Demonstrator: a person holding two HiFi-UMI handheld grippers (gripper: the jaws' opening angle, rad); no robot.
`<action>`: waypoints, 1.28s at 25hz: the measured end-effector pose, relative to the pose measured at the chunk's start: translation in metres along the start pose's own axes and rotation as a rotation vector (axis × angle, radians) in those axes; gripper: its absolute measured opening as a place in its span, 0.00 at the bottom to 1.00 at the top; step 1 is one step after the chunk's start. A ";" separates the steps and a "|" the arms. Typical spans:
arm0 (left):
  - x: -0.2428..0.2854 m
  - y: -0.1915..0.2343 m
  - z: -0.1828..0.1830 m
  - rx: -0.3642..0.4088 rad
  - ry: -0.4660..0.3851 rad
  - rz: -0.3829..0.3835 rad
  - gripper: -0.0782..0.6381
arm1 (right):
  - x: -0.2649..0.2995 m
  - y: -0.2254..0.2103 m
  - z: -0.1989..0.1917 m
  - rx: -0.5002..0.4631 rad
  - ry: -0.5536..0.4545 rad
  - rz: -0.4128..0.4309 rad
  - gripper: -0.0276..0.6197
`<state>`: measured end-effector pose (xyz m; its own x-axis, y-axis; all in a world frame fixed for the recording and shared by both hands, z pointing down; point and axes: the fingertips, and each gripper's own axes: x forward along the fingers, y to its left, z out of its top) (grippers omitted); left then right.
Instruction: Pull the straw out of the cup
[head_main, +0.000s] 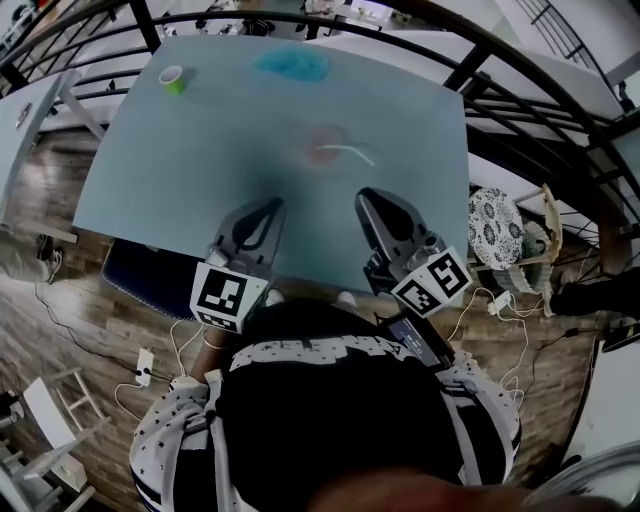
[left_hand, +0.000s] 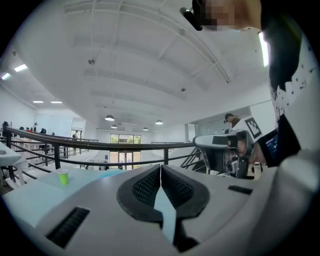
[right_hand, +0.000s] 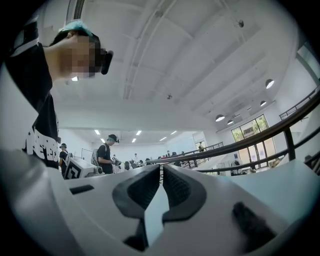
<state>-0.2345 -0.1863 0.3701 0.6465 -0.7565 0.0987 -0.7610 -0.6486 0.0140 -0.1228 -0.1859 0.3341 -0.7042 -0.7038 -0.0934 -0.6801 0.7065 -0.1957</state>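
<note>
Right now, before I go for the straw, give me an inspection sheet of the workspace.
Surface: light blue table, few things on it.
Job's things: clear cup mid-table, white straw sticking out rightward; blurred.
Clutter: small green cup far left; blue heap at far edge.
Grippers: left gripper and right gripper both shut, empty, near edge, short of cup.
Cables: white cables on floor.
Surroundings: black railing, wooden floor.
</note>
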 end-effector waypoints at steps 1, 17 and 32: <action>-0.003 0.004 -0.002 -0.002 0.000 -0.006 0.13 | 0.003 0.003 -0.003 -0.002 0.003 -0.006 0.09; 0.008 0.005 -0.013 -0.016 0.004 -0.150 0.13 | -0.009 0.003 -0.020 -0.026 0.048 -0.169 0.09; 0.032 0.008 -0.007 -0.005 0.019 -0.145 0.13 | 0.005 -0.024 -0.035 0.040 0.056 -0.143 0.09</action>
<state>-0.2207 -0.2149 0.3804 0.7486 -0.6532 0.1137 -0.6601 -0.7504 0.0345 -0.1171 -0.2040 0.3720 -0.6119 -0.7909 -0.0073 -0.7664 0.5952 -0.2418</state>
